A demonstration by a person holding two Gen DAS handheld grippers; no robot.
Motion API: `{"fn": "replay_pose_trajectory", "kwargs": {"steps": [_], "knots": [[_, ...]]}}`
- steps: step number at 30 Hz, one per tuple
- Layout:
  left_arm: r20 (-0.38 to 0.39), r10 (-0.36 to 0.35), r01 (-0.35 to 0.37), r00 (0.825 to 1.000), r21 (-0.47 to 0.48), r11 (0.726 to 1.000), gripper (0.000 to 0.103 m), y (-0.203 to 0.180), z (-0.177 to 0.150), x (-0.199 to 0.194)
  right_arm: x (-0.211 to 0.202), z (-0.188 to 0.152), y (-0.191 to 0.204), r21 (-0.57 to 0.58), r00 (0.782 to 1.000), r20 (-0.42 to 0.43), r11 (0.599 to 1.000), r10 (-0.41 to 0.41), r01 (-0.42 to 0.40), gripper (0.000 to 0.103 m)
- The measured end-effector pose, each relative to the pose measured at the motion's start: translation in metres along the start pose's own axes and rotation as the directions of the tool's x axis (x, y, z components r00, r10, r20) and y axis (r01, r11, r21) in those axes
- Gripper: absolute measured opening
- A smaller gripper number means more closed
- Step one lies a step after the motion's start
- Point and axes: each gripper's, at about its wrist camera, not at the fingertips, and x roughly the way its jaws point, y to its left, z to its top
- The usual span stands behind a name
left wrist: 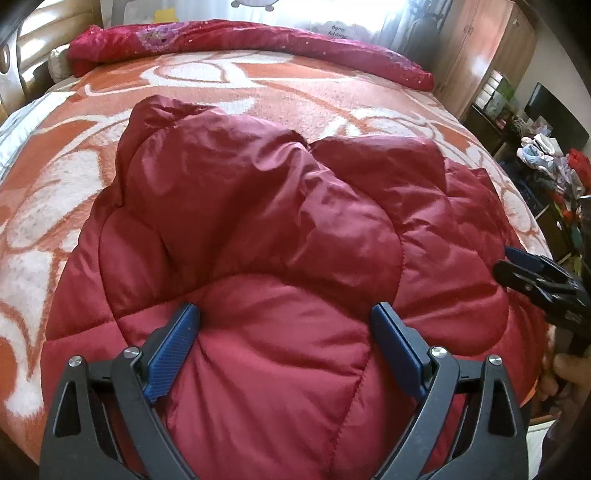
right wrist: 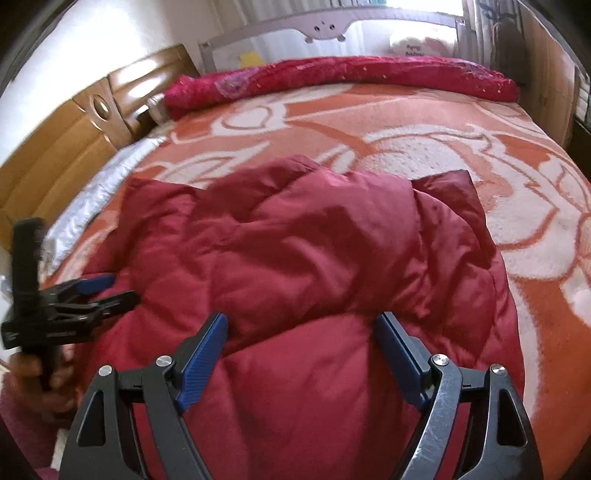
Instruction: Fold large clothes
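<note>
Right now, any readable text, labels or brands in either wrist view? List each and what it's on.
None can be read for certain.
White cushion beyond the rolled red blanket: dark lettering in two short lines, too blurred to read.
Left gripper body, seen from the right wrist: small pale marking, smeared by blur.
Puffer jacket, bedspread, right gripper: no text visible.

The padded jacket (left wrist: 258, 229) lies bunched on the blanket (left wrist: 44, 206) at the near edge of the bed. A rolled quilt (left wrist: 236, 40) lies across the far end, before the bed rail (right wrist: 328, 22). The headboard (right wrist: 70, 122) stands left of the bed, a wardrobe (left wrist: 484, 48) right. The left gripper (left wrist: 286, 314) and the right gripper (right wrist: 301, 323) stand side by side over the jacket's near part, jaws apart.
</note>
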Motion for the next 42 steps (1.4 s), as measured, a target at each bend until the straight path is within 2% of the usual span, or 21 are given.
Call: {"fn": "replay_pose_trajectory", "kwargs": {"steps": [5,11,14,18,25,28,33,42], "knots": [[-0.016,-0.001,0.001,1.0,-0.023,1.0,0.095,0.004,0.006,0.008,0.025,0.012,-0.032,0.1,0.999,-0.025,0.994,-0.041,0.044,0.083],[-0.022,0.007,-0.008,1.0,-0.032,0.999,0.095,0.005,0.01,0.012,0.038,0.011,-0.055,0.191,0.999,-0.02,0.98,-0.051,0.054,0.083],[-0.043,0.037,-0.039,0.998,-0.036,0.999,0.095,0.002,0.016,0.009,0.038,0.009,-0.059,0.208,0.998,-0.016,0.976,-0.059,0.061,0.083],[-0.028,0.127,-0.127,0.992,-0.021,0.992,0.095,-0.001,0.036,0.006,0.038,0.009,-0.062,0.214,0.998,-0.01,0.975,-0.062,0.063,0.083],[-0.096,0.185,-0.194,0.978,-0.099,0.976,0.095,0.027,0.067,0.041,0.04,0.008,-0.068,0.24,0.998,0.005,0.969,-0.059,0.057,0.083],[-0.119,0.18,-0.195,0.976,-0.122,0.973,0.095,0.037,0.069,0.053,0.041,0.008,-0.072,0.259,0.999,0.006,0.965,-0.049,0.046,0.083],[-0.126,0.202,-0.215,0.971,-0.103,0.971,0.098,0.036,0.068,0.063,0.044,0.009,-0.077,0.282,0.999,0.005,0.959,-0.044,0.041,0.083],[-0.11,0.217,-0.229,0.97,-0.112,0.967,0.097,0.034,0.066,0.048,0.046,0.008,-0.079,0.292,0.999,0.011,0.956,-0.037,0.032,0.083]]}}
